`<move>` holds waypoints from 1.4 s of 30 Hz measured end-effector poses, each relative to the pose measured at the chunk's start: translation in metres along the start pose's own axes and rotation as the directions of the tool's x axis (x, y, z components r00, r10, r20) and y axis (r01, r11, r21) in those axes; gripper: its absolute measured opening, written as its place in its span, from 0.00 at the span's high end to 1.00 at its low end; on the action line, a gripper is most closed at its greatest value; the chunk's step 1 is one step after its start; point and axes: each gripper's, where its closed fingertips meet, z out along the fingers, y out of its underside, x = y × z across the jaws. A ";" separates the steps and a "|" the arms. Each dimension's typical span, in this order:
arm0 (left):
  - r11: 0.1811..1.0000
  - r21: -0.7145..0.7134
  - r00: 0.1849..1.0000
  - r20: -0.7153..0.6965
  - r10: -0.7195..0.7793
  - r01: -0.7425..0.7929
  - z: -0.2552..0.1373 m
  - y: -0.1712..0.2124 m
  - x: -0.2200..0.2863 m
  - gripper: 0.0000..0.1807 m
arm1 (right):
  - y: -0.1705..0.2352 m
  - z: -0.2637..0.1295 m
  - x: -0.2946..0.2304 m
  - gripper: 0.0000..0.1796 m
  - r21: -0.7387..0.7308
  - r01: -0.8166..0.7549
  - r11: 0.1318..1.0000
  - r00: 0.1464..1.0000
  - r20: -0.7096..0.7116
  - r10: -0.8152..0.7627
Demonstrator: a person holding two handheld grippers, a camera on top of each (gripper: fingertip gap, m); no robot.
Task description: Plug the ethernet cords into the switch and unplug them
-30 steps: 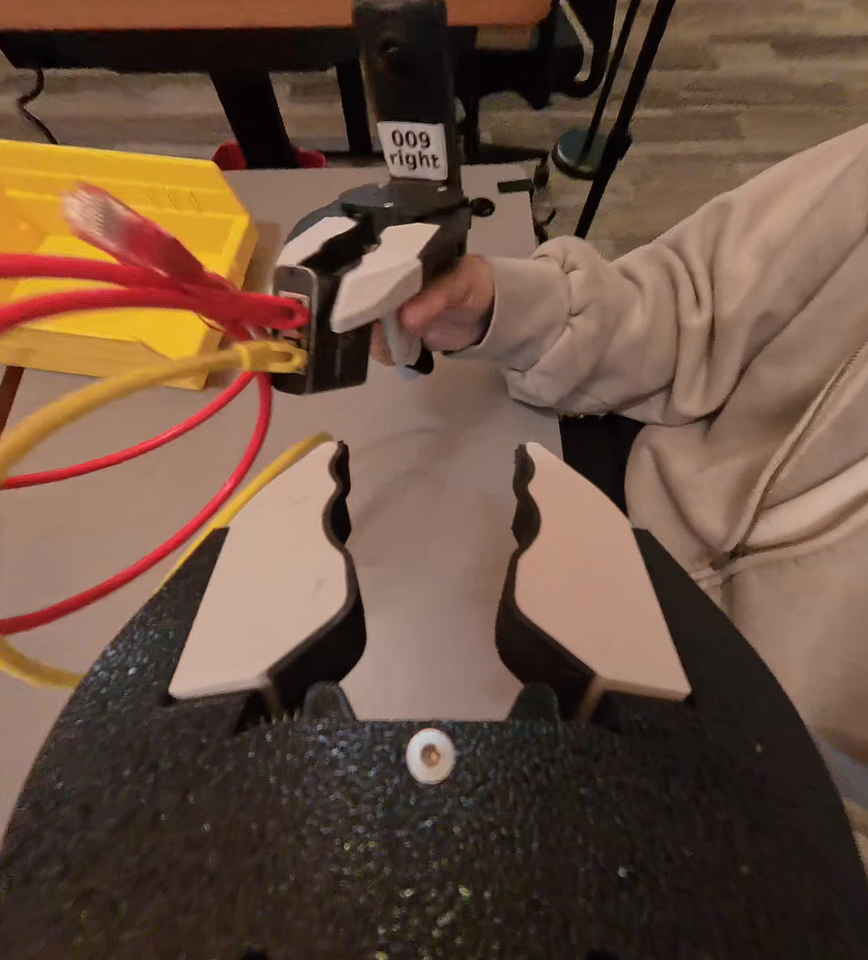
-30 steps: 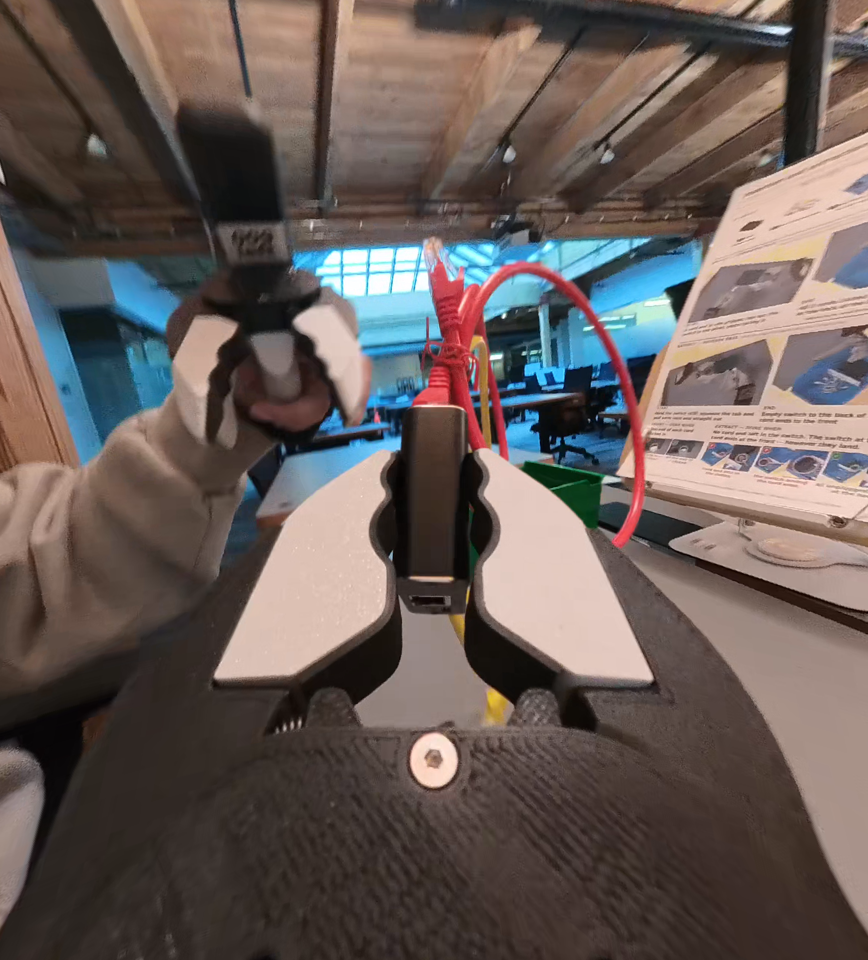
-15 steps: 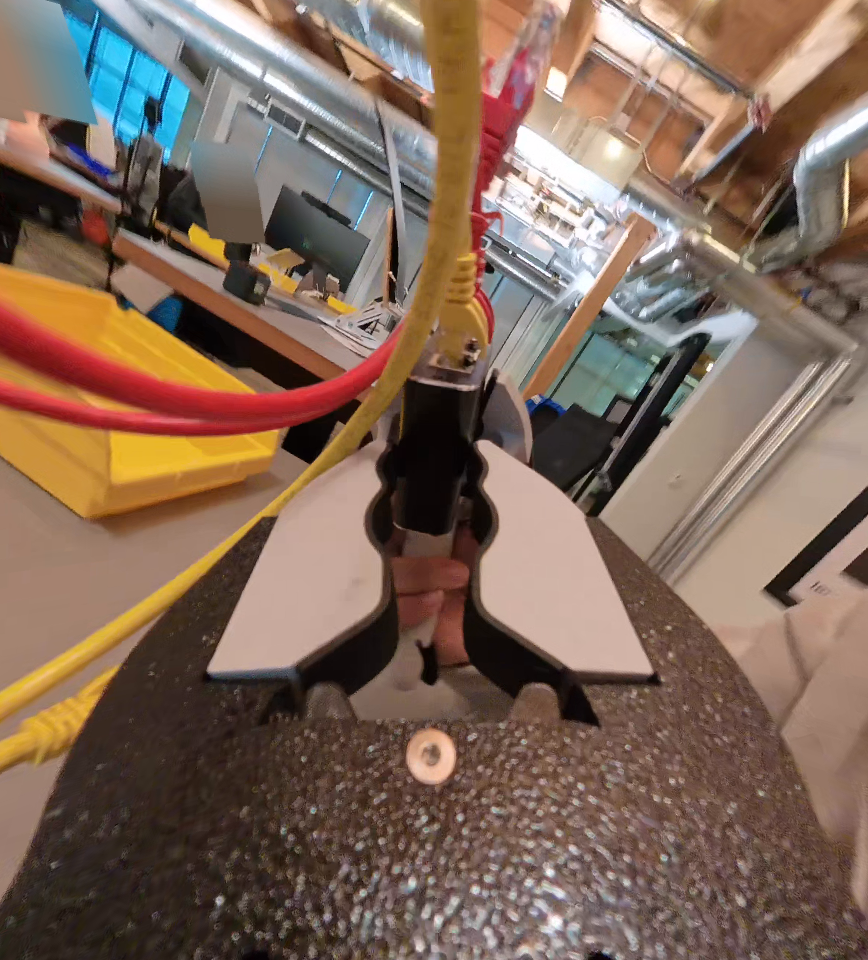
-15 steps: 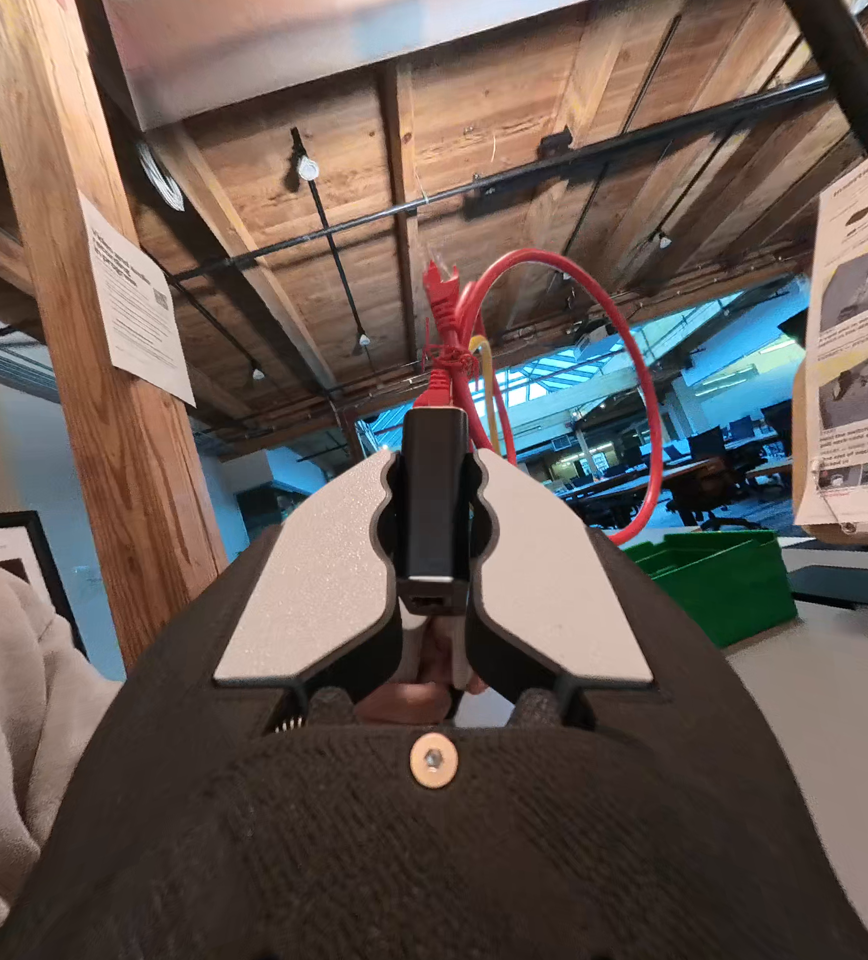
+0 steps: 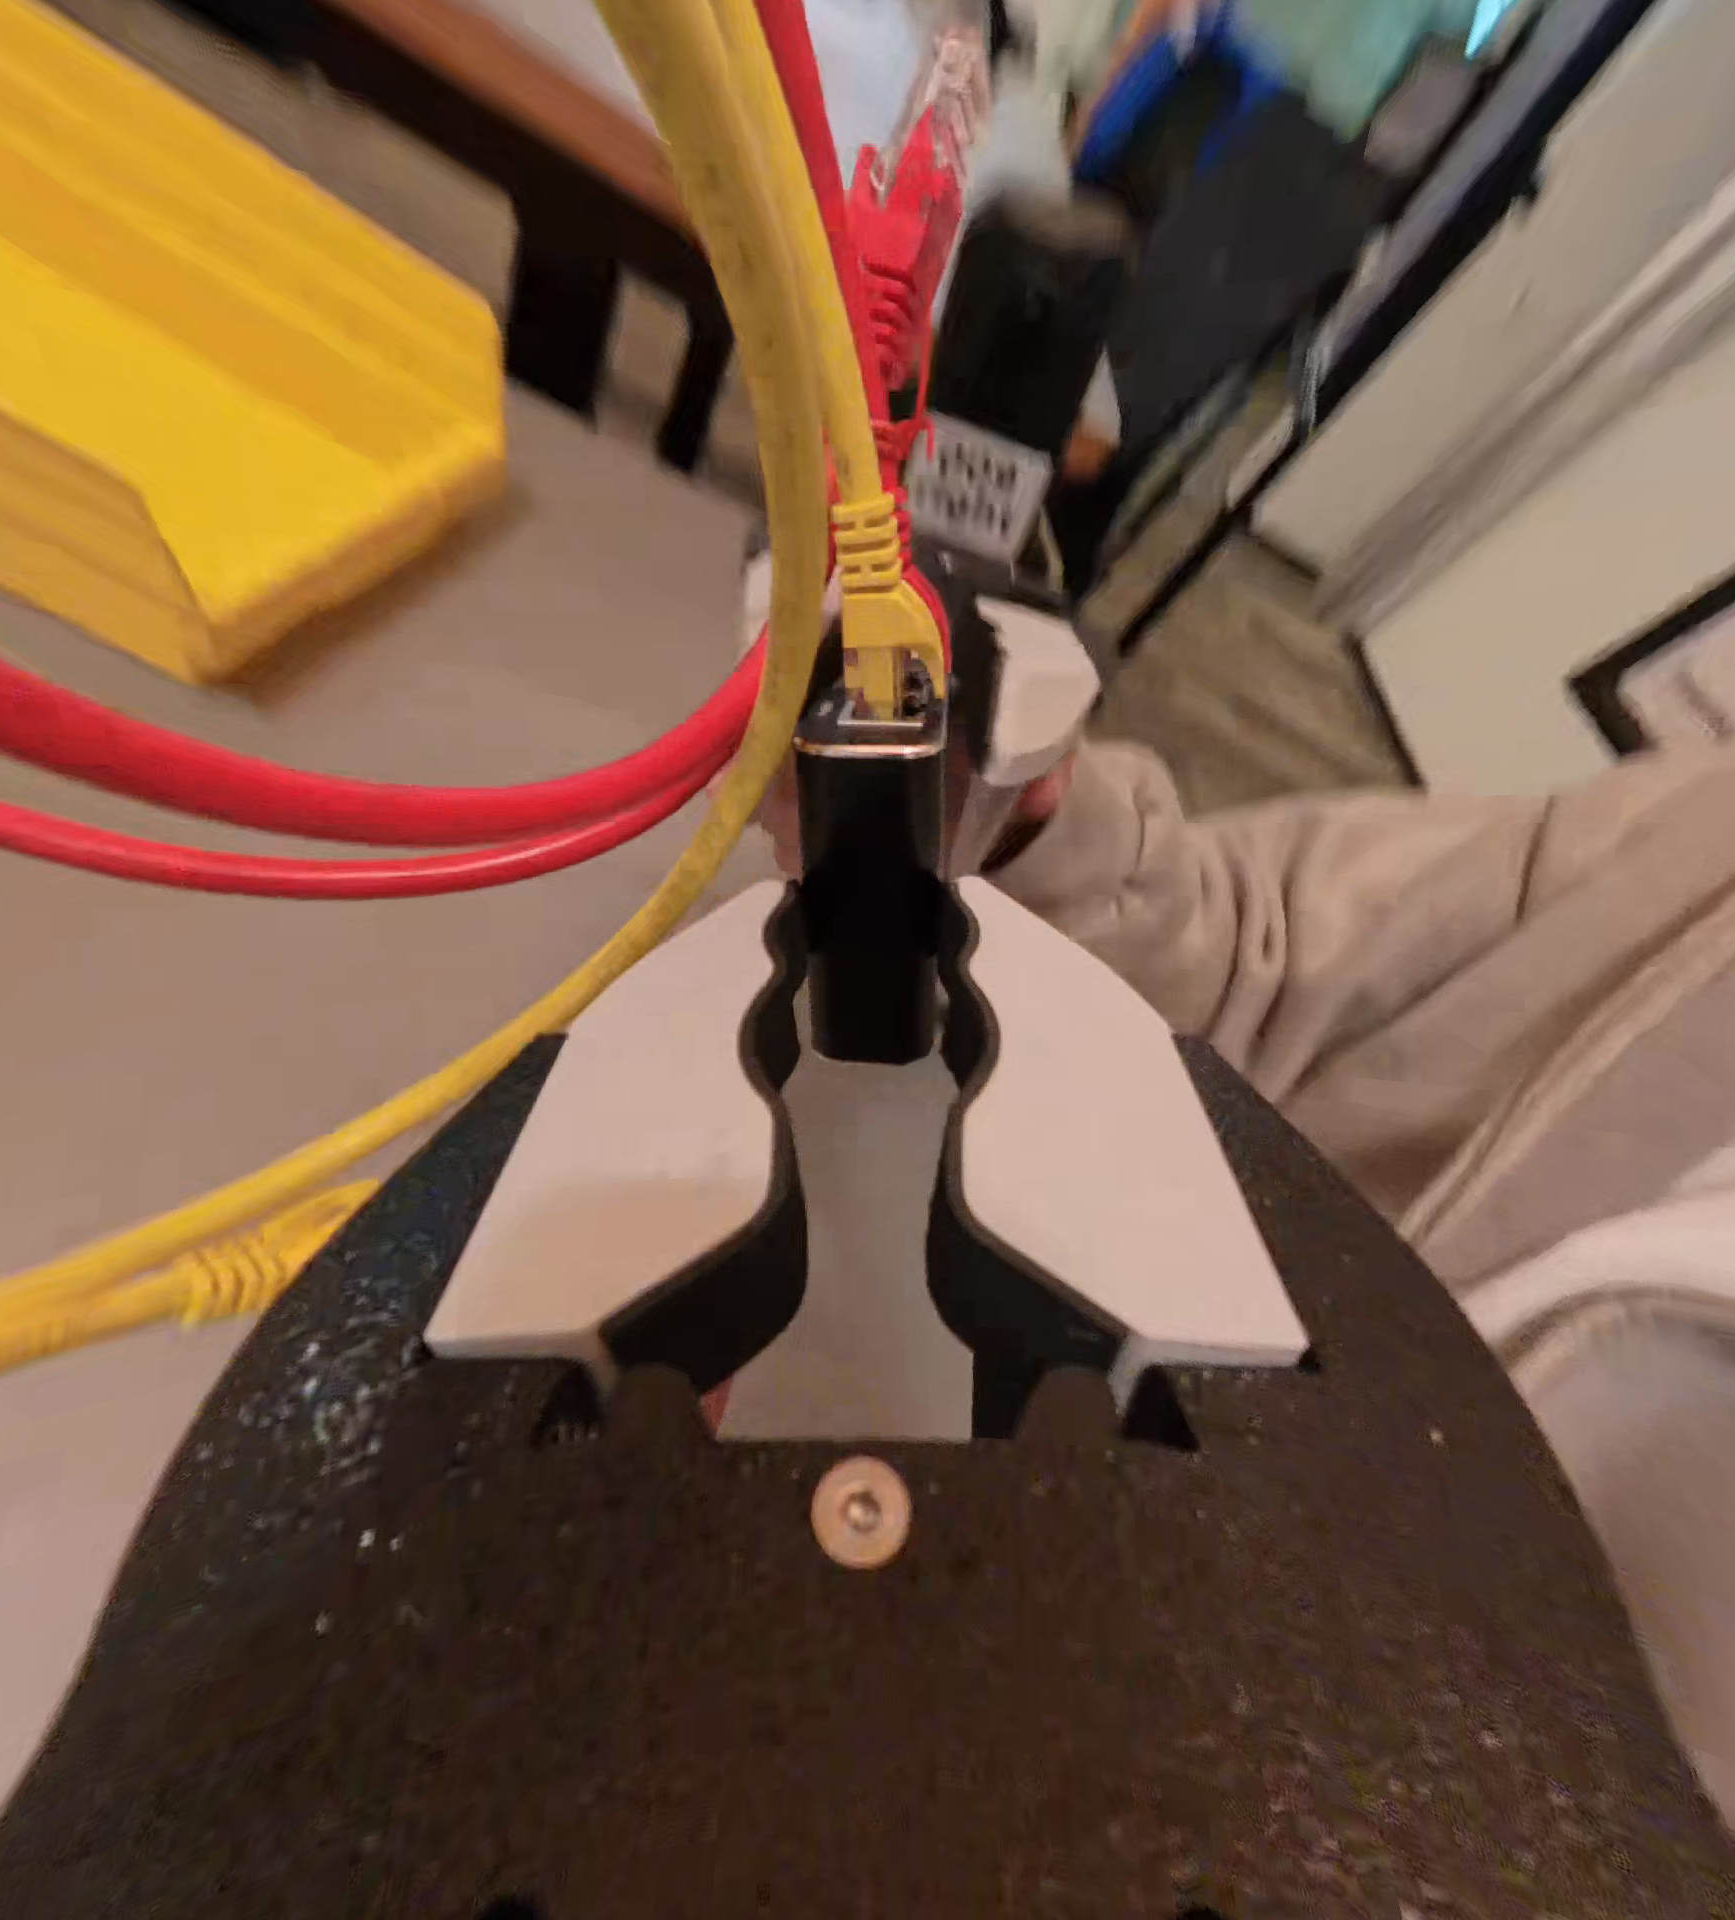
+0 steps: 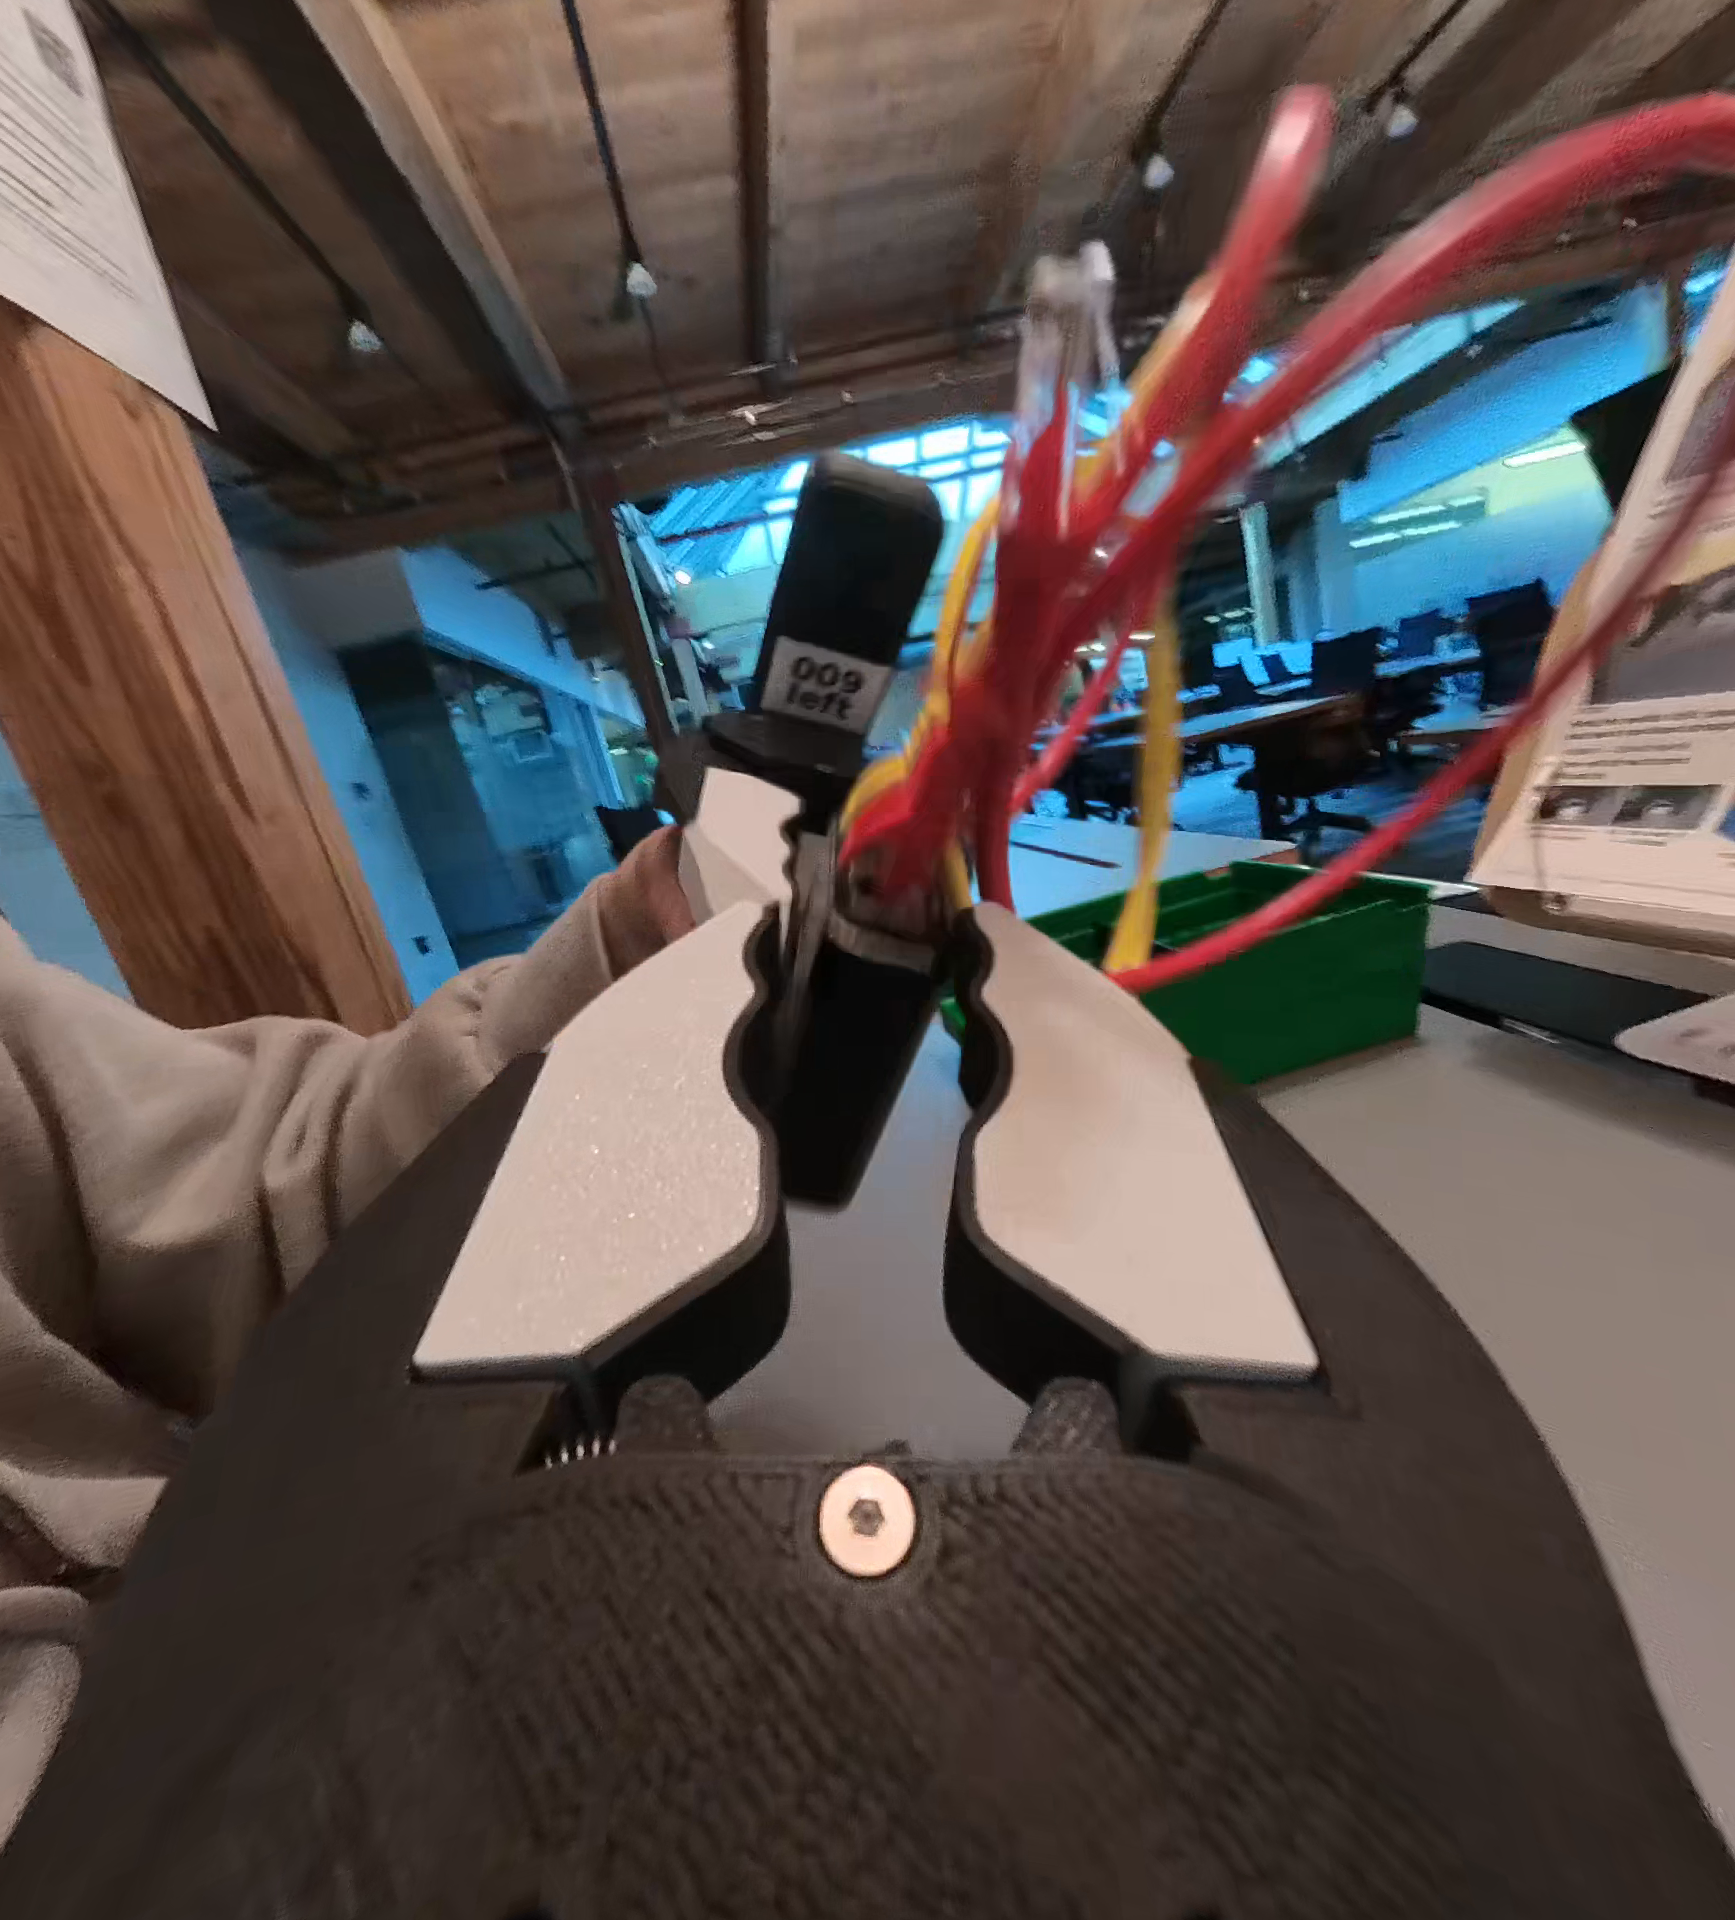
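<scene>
Black switch (image 5: 873,883) upright, yellow cord (image 5: 868,582) and red cords (image 5: 323,800) plugged in

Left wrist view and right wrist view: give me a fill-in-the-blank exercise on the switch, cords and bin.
The foremost plug seated in the switch in the left wrist view is ___. The left hand-held gripper is shut on the ___. The bin beyond the right hand-held gripper is ___.
Missing: yellow; switch; green.

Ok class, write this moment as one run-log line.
left gripper: shut on switch | right gripper: open around switch | yellow cord: plugged in | red cord: one plug free
</scene>
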 end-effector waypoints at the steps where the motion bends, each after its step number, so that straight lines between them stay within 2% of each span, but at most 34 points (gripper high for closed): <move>1: 0.997 -0.078 1.000 0.001 0.006 -0.006 0.002 0.005 0.001 0.87 | 0.002 0.002 -0.001 0.85 0.006 -0.015 1.000 1.000 0.016 0.015; 3: 0.995 -0.100 0.999 0.038 0.022 -0.018 0.001 -0.002 -0.001 0.87 | -0.003 0.001 0.004 0.86 0.071 -0.070 0.995 0.998 0.013 0.069; 6: 0.993 0.028 0.989 0.089 0.114 -0.117 0.002 -0.029 -0.001 0.86 | -0.023 -0.006 0.012 0.85 0.282 -0.173 0.944 0.984 0.015 0.176; 8: 0.959 0.115 0.944 0.242 0.225 -0.258 0.000 -0.043 -0.008 0.79 | -0.033 -0.017 0.024 0.86 0.407 -0.236 0.882 0.965 -0.009 0.263; 10: 0.887 0.135 0.836 0.421 0.352 -0.442 -0.003 -0.046 -0.013 0.69 | -0.039 -0.027 0.031 0.86 0.486 -0.293 0.824 0.941 -0.006 0.339; 13: 0.760 0.080 0.651 0.580 0.490 -0.645 0.003 -0.036 -0.012 0.63 | -0.042 -0.033 0.038 0.86 0.554 -0.344 0.758 0.905 -0.020 0.426; 15: 0.713 0.054 0.565 0.654 0.504 -0.699 0.005 -0.030 -0.015 0.63 | -0.041 -0.028 0.034 0.86 0.548 -0.385 0.742 0.891 0.011 0.454; 19: 0.613 0.079 0.462 0.734 0.497 -0.786 0.002 -0.031 -0.003 0.65 | -0.034 -0.018 0.030 0.86 0.525 -0.382 0.760 0.889 -0.015 0.457; 23: 0.558 -0.031 0.334 0.773 0.539 -0.829 0.007 -0.026 -0.001 0.67 | -0.030 -0.017 0.033 0.86 0.539 -0.420 0.730 0.870 0.010 0.493; 25: 0.550 -0.043 0.328 0.764 0.556 -0.834 0.012 -0.024 0.000 0.68 | -0.030 -0.017 0.031 0.86 0.553 -0.442 0.707 0.860 0.038 0.508; 28: 0.552 -0.063 0.310 0.772 0.554 -0.831 0.016 -0.023 -0.003 0.62 | -0.028 -0.012 0.028 0.86 0.546 -0.453 0.704 0.856 0.046 0.515; 30: 0.537 -0.096 0.253 0.803 0.539 -0.838 0.011 -0.026 -0.004 0.67 | -0.027 -0.010 0.027 0.86 0.542 -0.466 0.700 0.854 0.068 0.516; 36: 0.531 -0.144 0.191 0.829 0.526 -0.835 0.008 -0.026 -0.008 0.65 | -0.027 -0.011 0.029 0.86 0.562 -0.481 0.673 0.843 0.084 0.532; 40: 0.521 -0.256 0.021 0.884 0.467 -0.815 0.002 -0.033 -0.016 0.64 | -0.022 -0.001 0.023 0.86 0.559 -0.519 0.647 0.821 0.115 0.559; 41: 0.521 -0.228 0.043 0.888 0.457 -0.822 0.001 -0.033 -0.015 0.64 | -0.021 -0.002 0.024 0.86 0.572 -0.524 0.631 0.813 0.117 0.570; 42: 0.529 -0.195 0.079 0.889 0.451 -0.826 0.001 -0.033 -0.013 0.64 | -0.020 -0.001 0.024 0.86 0.560 -0.513 0.650 0.823 0.106 0.559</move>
